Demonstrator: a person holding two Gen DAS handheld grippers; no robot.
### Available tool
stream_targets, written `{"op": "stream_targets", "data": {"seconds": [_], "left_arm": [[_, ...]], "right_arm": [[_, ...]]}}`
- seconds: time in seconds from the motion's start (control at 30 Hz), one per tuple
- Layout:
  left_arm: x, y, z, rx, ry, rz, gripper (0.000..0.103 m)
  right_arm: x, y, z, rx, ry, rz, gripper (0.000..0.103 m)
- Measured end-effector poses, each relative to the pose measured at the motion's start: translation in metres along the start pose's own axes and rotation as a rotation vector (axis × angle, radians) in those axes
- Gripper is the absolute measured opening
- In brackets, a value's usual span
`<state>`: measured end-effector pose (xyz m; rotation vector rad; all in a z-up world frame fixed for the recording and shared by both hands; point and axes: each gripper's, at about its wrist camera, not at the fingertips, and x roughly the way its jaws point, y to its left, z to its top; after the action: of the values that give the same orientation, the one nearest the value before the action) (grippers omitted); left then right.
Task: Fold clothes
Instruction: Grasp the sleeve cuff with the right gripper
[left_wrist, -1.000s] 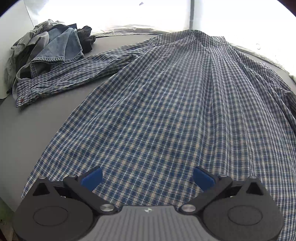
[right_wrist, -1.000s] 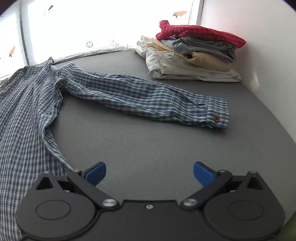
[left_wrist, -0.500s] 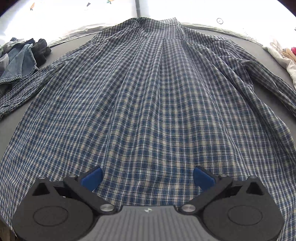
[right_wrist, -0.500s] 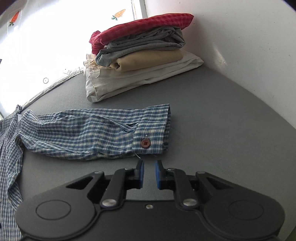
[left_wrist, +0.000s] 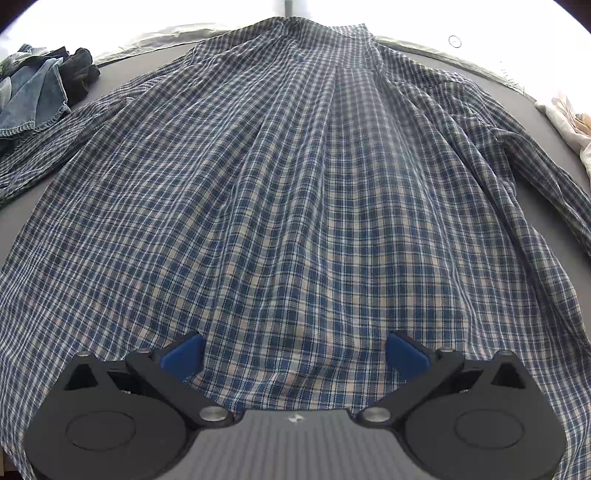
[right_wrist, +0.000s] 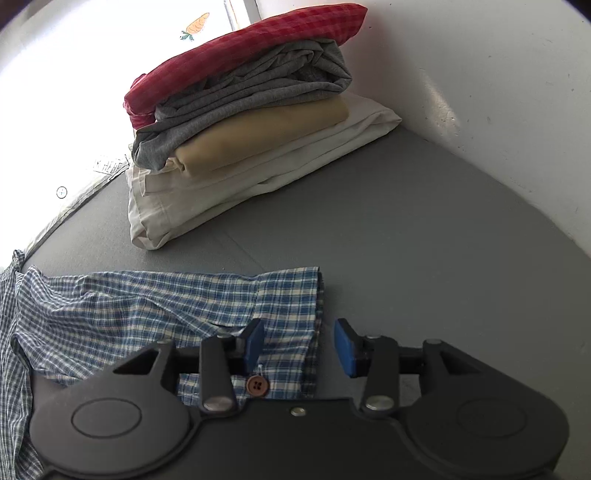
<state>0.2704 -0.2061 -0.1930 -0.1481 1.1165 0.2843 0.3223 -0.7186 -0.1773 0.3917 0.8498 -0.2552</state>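
Shirt (left_wrist: 295, 206) lay spread flat on grey table (right_wrist: 406, 229), collar at far edge, thin woven cotton in blue, navy and cream check, lightly creased. Sleeve cuff (right_wrist: 291, 314) stretched toward right of shirt, brown button (right_wrist: 257, 386) near its hem. Left gripper (left_wrist: 294, 353) hung over shirt hem, jaws wide, nothing between. Right gripper (right_wrist: 299, 347) sat over cuff, jaws partly apart and opening, cuff edge between, not pinched. Folded stack (right_wrist: 251, 122) beyond cuff; crumpled denim pile (left_wrist: 33, 92) left of shirt.
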Motion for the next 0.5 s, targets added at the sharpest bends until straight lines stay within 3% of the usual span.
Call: {"op": "stream_targets", "data": {"seconds": [0.07,0.1,0.17,0.4,0.5], "left_arm": [[0.001,-0.001,0.002,-0.006,0.001,0.004,0.103],[0.001,-0.001,0.003,-0.01,0.002,0.006,0.103],[0.002,-0.001,0.004,-0.013,0.002,0.007,0.103],[0.002,-0.001,0.003,-0.013,-0.006,0.006,0.103],[0.001,0.0,0.001,-0.011,-0.018,0.004,0.103]], "right_arm": [[0.004,0.002,0.002,-0.024,-0.001,0.002,0.027],[0.003,0.002,0.004,-0.043,-0.01,-0.001,0.002],[0.003,0.0,0.01,-0.074,-0.027,-0.008,0.002],[0.002,-0.039,0.043,0.033,-0.11,-0.08,0.002],[0.011,-0.035,0.045,-0.044,-0.118,-0.182,0.0]]}}
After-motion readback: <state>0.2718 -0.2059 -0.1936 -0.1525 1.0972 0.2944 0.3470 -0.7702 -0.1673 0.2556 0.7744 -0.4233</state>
